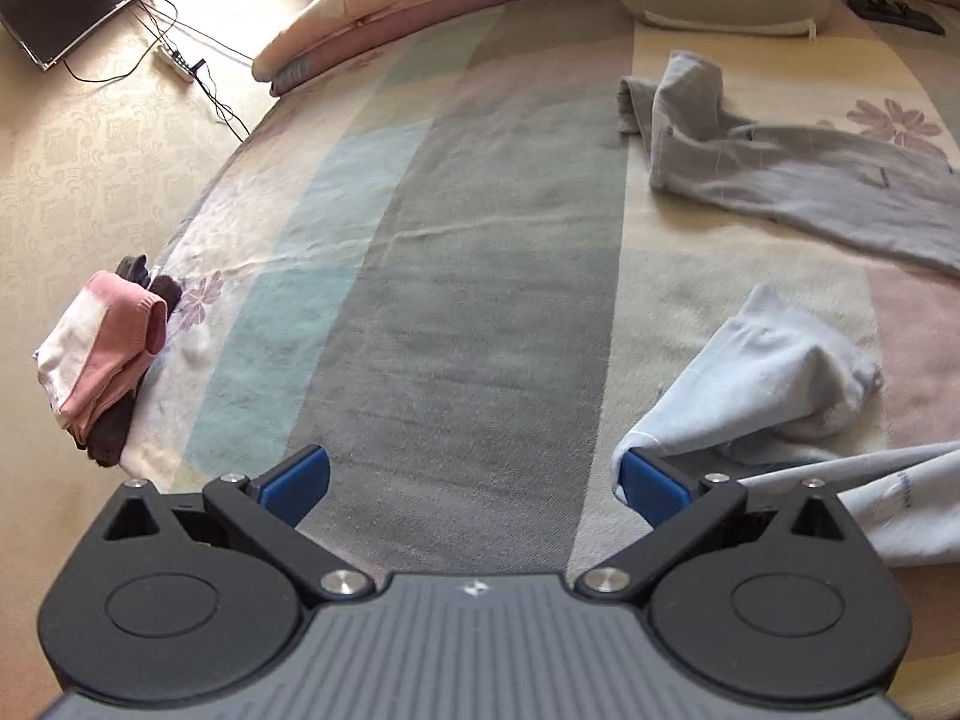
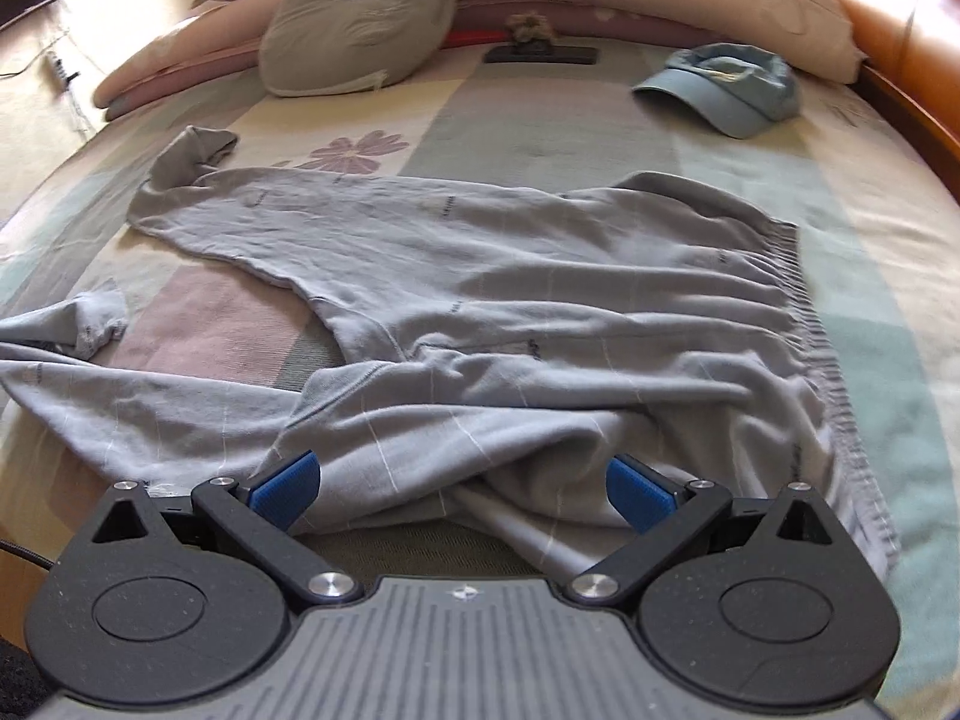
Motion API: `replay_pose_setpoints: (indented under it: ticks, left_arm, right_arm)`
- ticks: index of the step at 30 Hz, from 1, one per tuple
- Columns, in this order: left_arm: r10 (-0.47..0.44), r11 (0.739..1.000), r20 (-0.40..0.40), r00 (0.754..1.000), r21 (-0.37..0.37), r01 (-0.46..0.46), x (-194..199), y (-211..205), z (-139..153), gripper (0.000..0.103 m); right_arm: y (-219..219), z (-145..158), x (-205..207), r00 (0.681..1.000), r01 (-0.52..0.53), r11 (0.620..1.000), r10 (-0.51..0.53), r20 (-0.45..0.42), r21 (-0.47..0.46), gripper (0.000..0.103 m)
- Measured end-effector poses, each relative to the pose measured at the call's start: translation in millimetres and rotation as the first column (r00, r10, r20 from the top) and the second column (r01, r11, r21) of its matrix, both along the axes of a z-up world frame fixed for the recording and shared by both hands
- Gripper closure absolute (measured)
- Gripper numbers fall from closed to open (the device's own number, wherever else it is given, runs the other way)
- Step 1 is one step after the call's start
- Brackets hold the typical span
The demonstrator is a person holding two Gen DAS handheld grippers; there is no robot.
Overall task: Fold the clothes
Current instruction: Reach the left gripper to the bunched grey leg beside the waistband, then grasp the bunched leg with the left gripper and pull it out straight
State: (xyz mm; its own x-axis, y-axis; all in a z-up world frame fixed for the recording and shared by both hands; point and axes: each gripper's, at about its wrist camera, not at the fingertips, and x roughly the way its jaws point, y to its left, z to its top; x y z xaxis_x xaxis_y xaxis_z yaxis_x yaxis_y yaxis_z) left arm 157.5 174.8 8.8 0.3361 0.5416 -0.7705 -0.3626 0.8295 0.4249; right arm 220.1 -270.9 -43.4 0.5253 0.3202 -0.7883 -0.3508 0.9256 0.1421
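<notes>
Striped bedspread (image 2: 540,126) with flower print: grey sweater (image 2: 510,312) spread crumpled across centre frame, grey pillow (image 2: 360,18) upper left, blue cap (image 2: 726,90) upper right. Right gripper (image 2: 462,489) spread wide over the sweater's near edge, grasping nothing. Left gripper (image 1: 474,480) likewise spread, empty, a sleeve (image 1: 774,372) beside its right finger; folded pink garment (image 1: 102,348) at left.

left gripper (image 1: 474,480) | black body, grey ribbed plate, silver screws | blue fingers (image 1: 297,477) | right gripper (image 2: 462,483) alike
</notes>
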Motion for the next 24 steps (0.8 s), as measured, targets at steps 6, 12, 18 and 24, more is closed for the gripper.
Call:
replay_pose_setpoints:
  ticks: [6,12,18,24]
  left_arm:
    - [-0.063,0.998,0.029,0.998,0.008,0.063,19,-6,7,0.001]
    - [-0.169,0.984,0.010,0.986,-0.053,0.169,26,-11,-11,0.001]
    - [-0.276,0.942,0.008,0.961,-0.194,0.272,-3,-19,-30,0.001]
    - [-0.353,0.879,-0.020,0.935,-0.350,0.324,-33,-23,-49,0.001]
  right_arm:
    - [14,-2,-7,0.993,-0.117,0.992,0.118,-0.025,0.057,0.000]
    - [45,-2,-27,0.978,-0.208,0.977,0.209,-0.027,0.050,0.000]
    - [84,-10,-36,0.926,-0.354,0.935,0.356,-0.123,0.040,0.000]
    - [118,-24,-43,0.865,-0.454,0.889,0.457,-0.210,0.065,0.000]
